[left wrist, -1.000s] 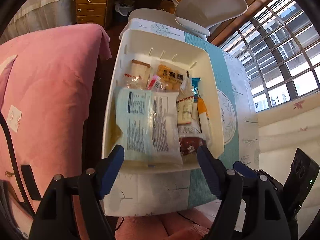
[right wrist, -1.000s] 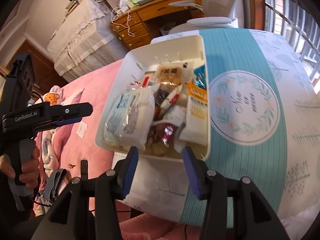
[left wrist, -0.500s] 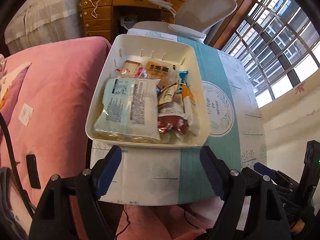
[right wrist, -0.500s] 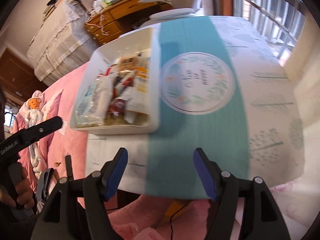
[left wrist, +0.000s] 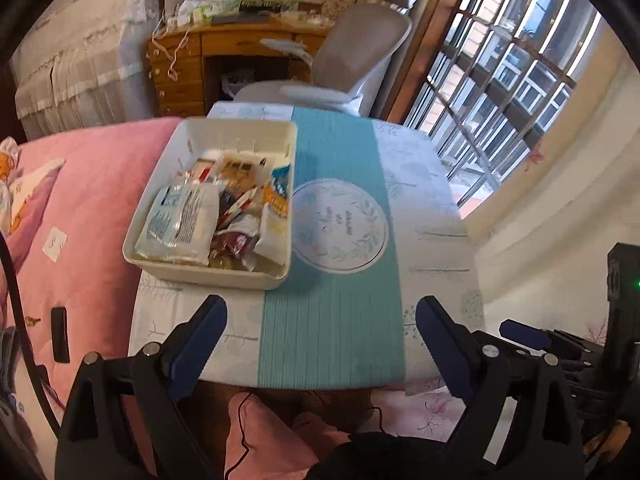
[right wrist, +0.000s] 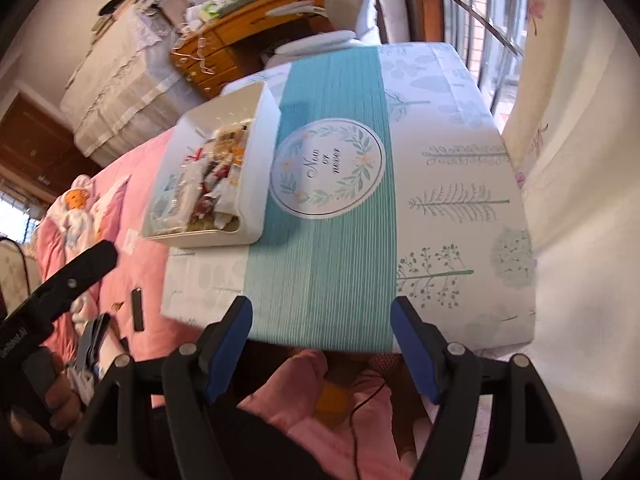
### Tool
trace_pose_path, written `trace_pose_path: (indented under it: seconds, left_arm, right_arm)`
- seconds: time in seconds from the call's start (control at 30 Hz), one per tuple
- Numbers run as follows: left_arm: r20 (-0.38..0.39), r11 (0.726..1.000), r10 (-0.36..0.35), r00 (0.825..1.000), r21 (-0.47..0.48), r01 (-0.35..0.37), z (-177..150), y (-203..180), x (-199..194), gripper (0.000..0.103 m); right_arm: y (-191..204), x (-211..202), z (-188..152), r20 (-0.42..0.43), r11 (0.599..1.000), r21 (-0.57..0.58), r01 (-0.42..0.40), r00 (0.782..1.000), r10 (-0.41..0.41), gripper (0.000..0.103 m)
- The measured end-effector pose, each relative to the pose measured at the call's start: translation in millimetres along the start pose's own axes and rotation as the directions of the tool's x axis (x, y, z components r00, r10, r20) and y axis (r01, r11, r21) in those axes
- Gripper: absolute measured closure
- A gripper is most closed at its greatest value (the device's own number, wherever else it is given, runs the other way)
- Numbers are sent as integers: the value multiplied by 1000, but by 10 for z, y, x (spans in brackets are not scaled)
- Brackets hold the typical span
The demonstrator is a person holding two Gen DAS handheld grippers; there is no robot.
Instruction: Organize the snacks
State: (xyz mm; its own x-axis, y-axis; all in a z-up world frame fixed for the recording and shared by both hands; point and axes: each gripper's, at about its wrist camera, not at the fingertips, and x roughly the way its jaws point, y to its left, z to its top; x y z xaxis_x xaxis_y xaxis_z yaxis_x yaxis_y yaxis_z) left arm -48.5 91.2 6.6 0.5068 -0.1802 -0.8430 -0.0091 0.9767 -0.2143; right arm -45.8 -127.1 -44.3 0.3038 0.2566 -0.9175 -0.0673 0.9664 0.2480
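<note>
A cream plastic bin (left wrist: 264,280) full of several snack packets (left wrist: 182,220) stands on the left side of a small table. In the right wrist view the same bin (right wrist: 252,196) sits left of the table's round printed emblem. My left gripper (left wrist: 320,312) hovers over the table's near edge, well back from the bin; its jaws are opening and nothing is between them. My right gripper (right wrist: 322,312) is also above the near edge, open and empty. A hand holding the left gripper's handle (right wrist: 36,360) shows at the lower left of the right wrist view.
The table wears a white and teal cloth (left wrist: 332,320) with a round emblem (right wrist: 326,172). A pink bedspread (left wrist: 88,200) lies left of it and under its front edge. A grey office chair (left wrist: 352,60) and wooden desk (left wrist: 192,64) stand behind; a barred window (left wrist: 500,92) is to the right.
Both grippers have pulled back and up from the bin's front wall to the table's near edge. Both sets of jaws have widened. The bin stays where it was on the table.
</note>
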Motion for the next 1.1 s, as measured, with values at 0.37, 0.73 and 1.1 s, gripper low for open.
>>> trace_pose_path:
  seconds: [0.37,0.73,1.1]
  left_arm:
    - [32,992,123,992,-9,-122,-205,-540,-263,1]
    - [42,983,182,982,-17,-181,-202,-765,-206,1]
    - [20,979,206,978,-3,-206,-126,-880,-99,1]
  right_arm:
    - [-102,-709,-191,140,1000,-16,19,990,-16,14]
    - [-218,-680,-270,168,998,-56,35,986,-25,0]
    - [-342,-565,-182,132,999,-48,22,991,-16,0]
